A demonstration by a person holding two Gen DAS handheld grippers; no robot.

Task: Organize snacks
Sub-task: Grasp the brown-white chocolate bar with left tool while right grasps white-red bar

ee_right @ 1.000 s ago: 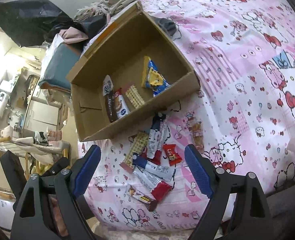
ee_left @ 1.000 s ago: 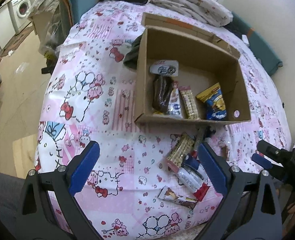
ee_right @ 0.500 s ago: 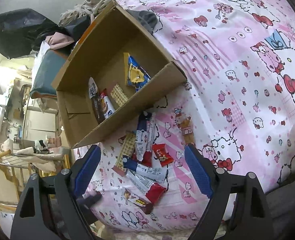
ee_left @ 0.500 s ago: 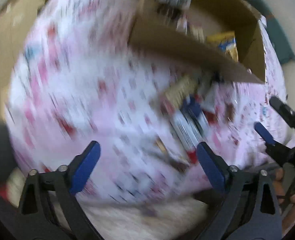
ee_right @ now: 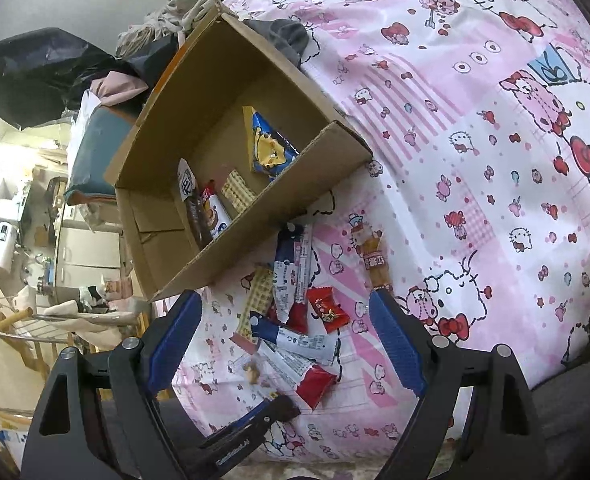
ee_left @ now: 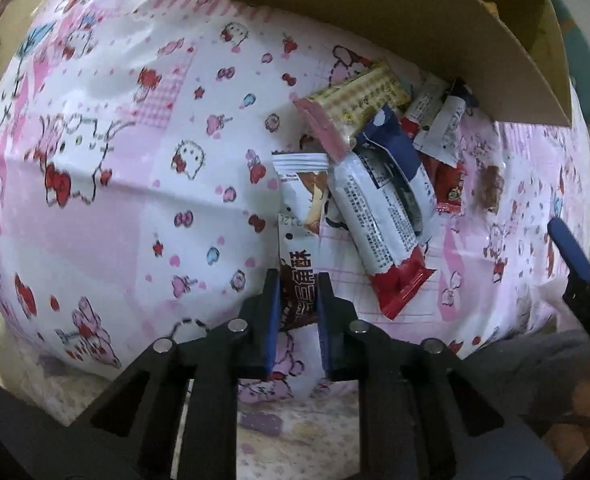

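Observation:
A heap of loose snack packets lies on the pink cartoon-print bedsheet (ee_left: 135,168) in front of an open cardboard box (ee_right: 167,264). My left gripper (ee_left: 298,276) points steeply down at the near edge of the heap. Its jaws are closing and the pads press the brown end of a white-and-brown snack bar packet (ee_left: 301,200). Beside that packet lie a white-and-red packet (ee_left: 379,216) and a wafer packet (ee_left: 355,100). My right gripper (ee_right: 283,300) hovers open above the heap, holding nothing. The box (ee_left: 375,12) holds a blue-and-yellow bag (ee_right: 267,144) and a few bars.
A red candy (ee_right: 327,308) and a brown stick snack (ee_right: 375,260) lie at the heap's right side. Crumpled clothes (ee_right: 183,8) sit beyond the box. The bed's edge drops to the floor on the left, where a drying rack (ee_right: 35,320) and cabinets stand.
The left gripper dropped toward the heap, tilted further down, and closed its wide-open jaws onto the white-and-brown packet. The right gripper stayed open and barely shifted.

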